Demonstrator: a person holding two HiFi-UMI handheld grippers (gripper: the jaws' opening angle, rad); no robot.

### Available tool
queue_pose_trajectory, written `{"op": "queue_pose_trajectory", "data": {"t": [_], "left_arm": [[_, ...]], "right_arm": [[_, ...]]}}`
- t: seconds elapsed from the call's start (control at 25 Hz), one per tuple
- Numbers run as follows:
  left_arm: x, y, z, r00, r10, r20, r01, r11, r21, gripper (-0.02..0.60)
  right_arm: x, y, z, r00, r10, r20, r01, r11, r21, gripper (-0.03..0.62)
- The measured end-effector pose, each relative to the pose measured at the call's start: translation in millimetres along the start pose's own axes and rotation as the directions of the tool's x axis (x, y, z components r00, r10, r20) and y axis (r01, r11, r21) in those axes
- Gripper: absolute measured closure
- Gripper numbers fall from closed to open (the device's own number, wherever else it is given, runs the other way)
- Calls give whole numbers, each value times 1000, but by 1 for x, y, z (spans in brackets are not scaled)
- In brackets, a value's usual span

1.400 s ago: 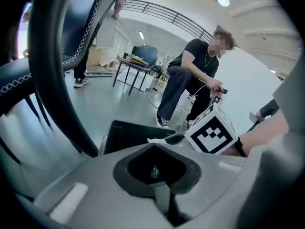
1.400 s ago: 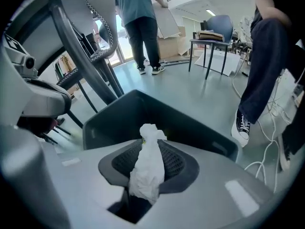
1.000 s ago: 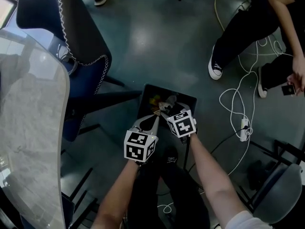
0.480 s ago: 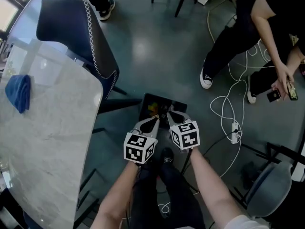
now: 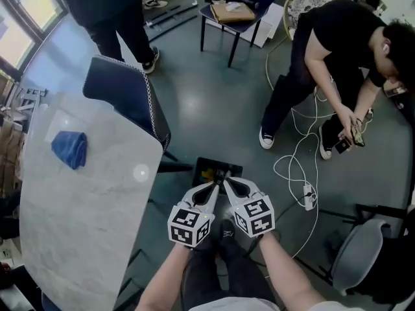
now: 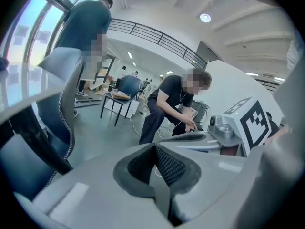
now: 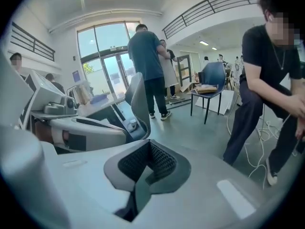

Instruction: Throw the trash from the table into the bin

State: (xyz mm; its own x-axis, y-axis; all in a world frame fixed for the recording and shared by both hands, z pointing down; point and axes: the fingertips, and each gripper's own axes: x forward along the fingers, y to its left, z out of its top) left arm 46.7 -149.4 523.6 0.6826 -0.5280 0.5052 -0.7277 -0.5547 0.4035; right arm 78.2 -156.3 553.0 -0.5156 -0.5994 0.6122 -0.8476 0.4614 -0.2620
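At the far left of my table [image 5: 84,225] lies a crumpled blue wad [image 5: 69,149], alone on the marble, well apart from both my tools. I can't tell whether it is cloth or paper. I judge it is the trash left to clear. It looks soft and light, so it should squash rather than slip. I would pinch it on a raised fold near the top, not scrape under it against the smooth stone. Nearer the table's right edge is a small pale round spot, too faint to name.

Beyond the table's far right corner stands a dark chair [image 5: 123,99]. To its right, on the floor just ahead of my tools, sits the black bin [image 5: 235,170] with colourful scraps [image 5: 207,173] lying inside.

My left gripper [image 5: 216,188] hangs above the bin's near edge, its jaws pressed together with nothing between them. My right gripper [image 5: 225,180] is just beside it, tips almost touching the left's, equally closed and empty.

Further right, white cables [image 5: 295,167] trail across the floor toward a seated person [image 5: 337,50].
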Motion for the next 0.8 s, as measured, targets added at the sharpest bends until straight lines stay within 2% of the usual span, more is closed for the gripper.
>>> {"op": "queue_pose_trajectory", "data": {"t": [0.36, 0.6, 0.8], "left_arm": [[-68, -54, 93, 992, 11, 128, -16, 999, 40, 580], [-103, -83, 135, 983, 14, 184, -30, 996, 82, 580], [-121, -103, 154, 976, 15, 216, -40, 993, 112, 580]], "right_arm": [[-95, 37, 100, 983, 14, 181, -3, 998, -63, 566], [-141, 58, 142, 966, 45, 254, -10, 991, -136, 566], [-167, 69, 165, 950, 70, 305, -13, 983, -184, 566]]}}
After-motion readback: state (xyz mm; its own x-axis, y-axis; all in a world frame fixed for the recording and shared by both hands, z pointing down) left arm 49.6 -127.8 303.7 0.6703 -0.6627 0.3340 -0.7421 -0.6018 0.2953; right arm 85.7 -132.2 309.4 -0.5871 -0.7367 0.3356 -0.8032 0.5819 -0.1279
